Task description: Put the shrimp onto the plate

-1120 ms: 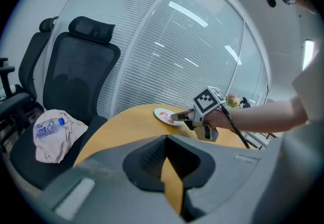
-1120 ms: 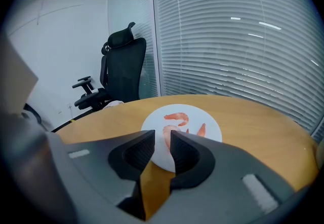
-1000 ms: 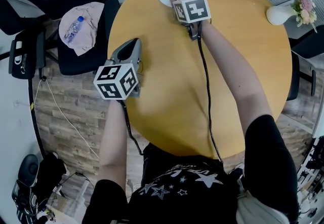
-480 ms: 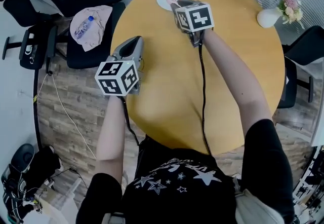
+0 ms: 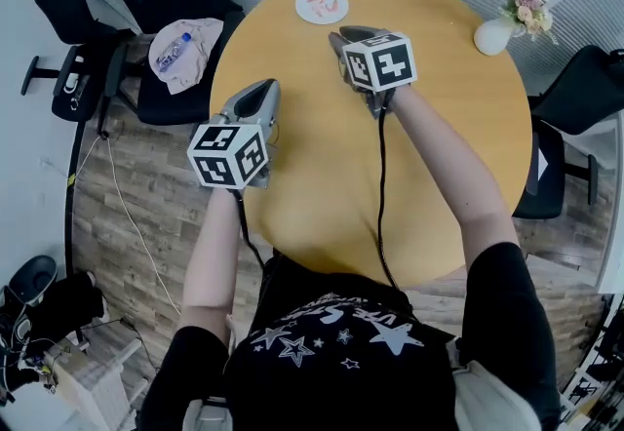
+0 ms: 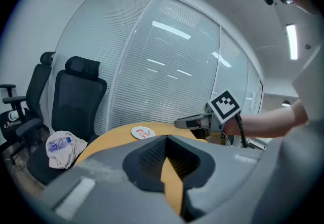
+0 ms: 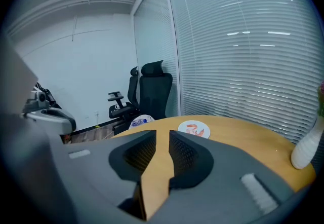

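Note:
The orange shrimp [image 5: 326,4] lies on the small white plate [image 5: 304,0] at the far edge of the round wooden table [image 5: 448,127]. My right gripper [image 5: 341,35] hovers a short way nearer than the plate, apart from it. Its jaws are closing, with a gap still between the pads and nothing in it. From the right gripper [image 7: 163,134] view, plate [image 7: 201,132] and shrimp [image 7: 192,127] lie ahead. My left gripper [image 5: 265,90] is over the table's left edge with its pad tips together and empty. In the left gripper [image 6: 166,139] view, the plate [image 6: 134,132] lies far ahead.
A white vase with flowers [image 5: 493,33] stands at the table's far right edge. A black office chair [image 5: 161,93] at the left carries a cloth and a water bottle [image 5: 174,51]. Another black chair [image 5: 575,88] stands at the right. Slatted glass walls lie beyond.
My right gripper has drawn back from over the plate toward the person, leaving the shrimp on the plate. The left gripper has stayed near the table's left edge.

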{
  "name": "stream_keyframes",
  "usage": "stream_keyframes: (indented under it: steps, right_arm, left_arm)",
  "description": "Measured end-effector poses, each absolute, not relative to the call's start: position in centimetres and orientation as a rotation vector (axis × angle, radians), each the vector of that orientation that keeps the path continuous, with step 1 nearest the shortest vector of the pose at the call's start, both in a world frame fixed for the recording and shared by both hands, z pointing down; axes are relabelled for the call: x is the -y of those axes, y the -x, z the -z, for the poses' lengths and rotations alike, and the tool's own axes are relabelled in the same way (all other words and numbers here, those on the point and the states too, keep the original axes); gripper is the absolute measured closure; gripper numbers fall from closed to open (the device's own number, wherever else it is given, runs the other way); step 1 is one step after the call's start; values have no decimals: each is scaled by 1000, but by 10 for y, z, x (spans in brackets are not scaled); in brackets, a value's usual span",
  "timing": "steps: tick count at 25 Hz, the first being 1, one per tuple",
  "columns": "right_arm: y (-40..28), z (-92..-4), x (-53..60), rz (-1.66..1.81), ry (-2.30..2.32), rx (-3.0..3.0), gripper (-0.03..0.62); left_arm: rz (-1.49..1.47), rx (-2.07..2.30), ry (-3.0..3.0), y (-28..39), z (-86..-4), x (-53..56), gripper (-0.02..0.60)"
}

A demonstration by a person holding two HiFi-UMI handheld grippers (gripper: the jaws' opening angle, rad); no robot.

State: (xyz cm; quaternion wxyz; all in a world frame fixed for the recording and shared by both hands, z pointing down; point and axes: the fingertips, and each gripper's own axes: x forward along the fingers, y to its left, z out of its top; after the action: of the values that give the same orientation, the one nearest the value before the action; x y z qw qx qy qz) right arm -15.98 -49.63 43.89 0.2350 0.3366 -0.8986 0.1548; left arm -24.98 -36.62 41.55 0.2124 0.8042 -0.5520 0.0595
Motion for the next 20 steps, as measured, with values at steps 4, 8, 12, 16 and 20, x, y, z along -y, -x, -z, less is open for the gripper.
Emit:
stream_keyframes:
  steps: [4,8,12,16,20]
  right_arm:
    - [137,-415,468,-435,-898,2557,534]
    - [118,-402,437,-510,-884,2634,566]
    - [104,-392,417,-548,-916,2681,589]
    - [96,-382,394,-603,-932,2730,594]
    - [96,-384,363,-656,-889,2755,594]
  left_arm:
    - [-182,1553,-2246,231,-404,342,580]
    - [-153,1591,-2242,218,-391,316,580]
    - [-155,1620,-2254,212,-385,290,580]
    - [-136,1635,-2230,212,-389,266,580]
    - [-133,1650,-2217,208,-391,239,580]
